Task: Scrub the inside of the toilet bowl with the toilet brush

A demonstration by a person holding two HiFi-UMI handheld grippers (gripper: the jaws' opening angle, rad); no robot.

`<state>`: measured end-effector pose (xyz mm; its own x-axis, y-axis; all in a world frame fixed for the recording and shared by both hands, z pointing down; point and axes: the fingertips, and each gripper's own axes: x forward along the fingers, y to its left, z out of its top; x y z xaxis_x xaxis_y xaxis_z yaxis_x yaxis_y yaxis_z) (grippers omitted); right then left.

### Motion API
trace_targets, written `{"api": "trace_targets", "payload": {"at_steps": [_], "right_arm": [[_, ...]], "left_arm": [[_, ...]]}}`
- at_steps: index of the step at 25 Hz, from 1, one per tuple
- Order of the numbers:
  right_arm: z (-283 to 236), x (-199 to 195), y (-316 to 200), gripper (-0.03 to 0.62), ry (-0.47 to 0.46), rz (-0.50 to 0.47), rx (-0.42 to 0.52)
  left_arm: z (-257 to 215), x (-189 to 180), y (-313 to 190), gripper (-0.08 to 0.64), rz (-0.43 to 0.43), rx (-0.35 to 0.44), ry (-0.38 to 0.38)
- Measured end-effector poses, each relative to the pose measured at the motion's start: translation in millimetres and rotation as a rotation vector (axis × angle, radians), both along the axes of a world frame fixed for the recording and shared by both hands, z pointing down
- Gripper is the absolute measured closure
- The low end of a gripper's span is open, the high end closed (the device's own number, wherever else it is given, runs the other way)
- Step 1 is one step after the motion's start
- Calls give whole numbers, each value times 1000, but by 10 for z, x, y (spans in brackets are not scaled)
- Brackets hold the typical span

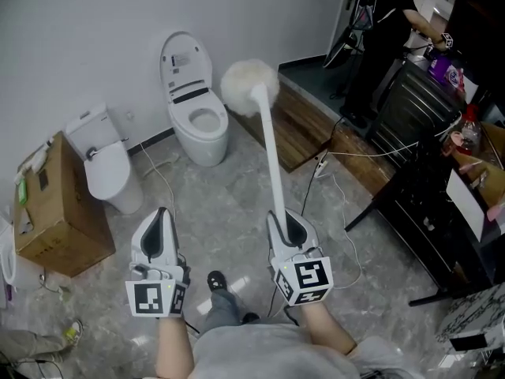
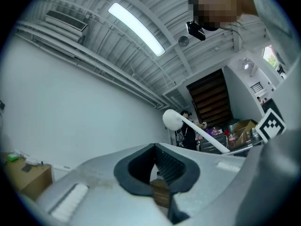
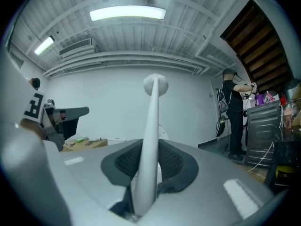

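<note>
White wall, grey marble floor, cardboard box, strip light overhead.

Left gripper and right gripper — grey shells, dark-padded jaws, black-and-white marker cubes.

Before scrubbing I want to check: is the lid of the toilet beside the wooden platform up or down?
Up. The lid stands upright by the wall, and the open bowl shows below it.

Cardboard box, wooden platform
</note>
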<state>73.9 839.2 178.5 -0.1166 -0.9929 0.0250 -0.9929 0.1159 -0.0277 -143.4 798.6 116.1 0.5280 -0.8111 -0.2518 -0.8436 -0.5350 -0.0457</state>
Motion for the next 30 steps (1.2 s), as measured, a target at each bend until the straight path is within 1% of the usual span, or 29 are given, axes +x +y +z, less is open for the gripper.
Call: {"api": "trace_targets", "payload": {"at_steps": [4, 9, 13, 17, 20, 26, 30], "right_arm": [[13, 5, -304, 505, 13, -1, -5], [-100, -122, -813, 506, -7, -48, 60], [-99, -262, -1295, 506, 8, -66, 36], [-108, -314, -1734, 506, 43, -7, 38], [-77, -307, -2044, 505, 58, 41, 19], [7, -397, -2560, 505, 0, 60, -11], [38, -446, -2794, 506, -12, 82, -25]], "left_arm": [[-2, 3, -332, 557, 5, 1, 14], [-27, -58, -861, 558, 6, 8, 22], [-96, -155, -1310, 557, 6, 12, 20], [-125, -258, -1743, 557, 6, 13, 20], [-145, -320, -2030, 557, 11, 20, 22], [-132, -501, -2529, 557, 22, 27, 21], [-76, -610, -2781, 557, 29, 14, 15]]}}
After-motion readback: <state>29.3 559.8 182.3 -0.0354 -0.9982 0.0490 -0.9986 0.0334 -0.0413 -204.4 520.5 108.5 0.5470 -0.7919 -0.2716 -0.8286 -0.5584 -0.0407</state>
